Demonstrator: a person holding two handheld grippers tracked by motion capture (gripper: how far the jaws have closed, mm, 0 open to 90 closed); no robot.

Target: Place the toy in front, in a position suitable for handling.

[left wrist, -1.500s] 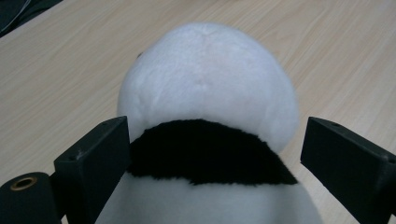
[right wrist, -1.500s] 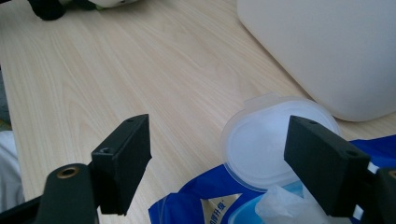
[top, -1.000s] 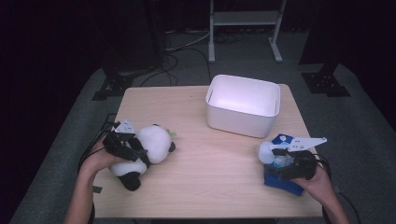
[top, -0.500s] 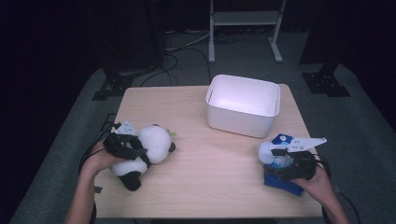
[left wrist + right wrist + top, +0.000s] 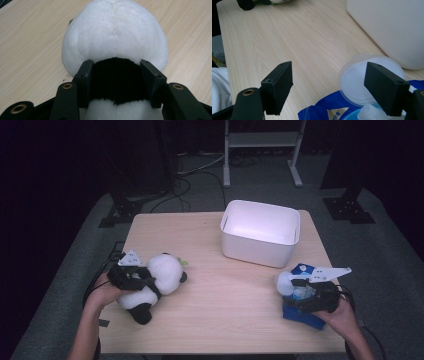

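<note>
A black-and-white panda plush point(image 5: 162, 272) lies on the left of the wooden table point(image 5: 225, 305). My left gripper point(image 5: 142, 282) has just been closing, and its pads now press the black band of the panda point(image 5: 115, 37) from both sides; in the left gripper view the left gripper point(image 5: 116, 66) squeezes the fur. At the right, my right gripper point(image 5: 296, 289) hovers open over a blue wipes packet point(image 5: 302, 316). In the right gripper view the right gripper point(image 5: 329, 75) stands wide, with the wipes packet point(image 5: 322, 112) and its flipped-up white lid point(image 5: 359, 80) below, untouched.
A white plastic bin point(image 5: 260, 235) stands at the back right of the table, close behind the wipes; its wall point(image 5: 392, 30) rises at the right in the right gripper view. Dark floor, cables and stand legs surround the table.
The left gripper's jaws have closed in on the panda's body. The right hand and the wipes packet have stayed where they were.
</note>
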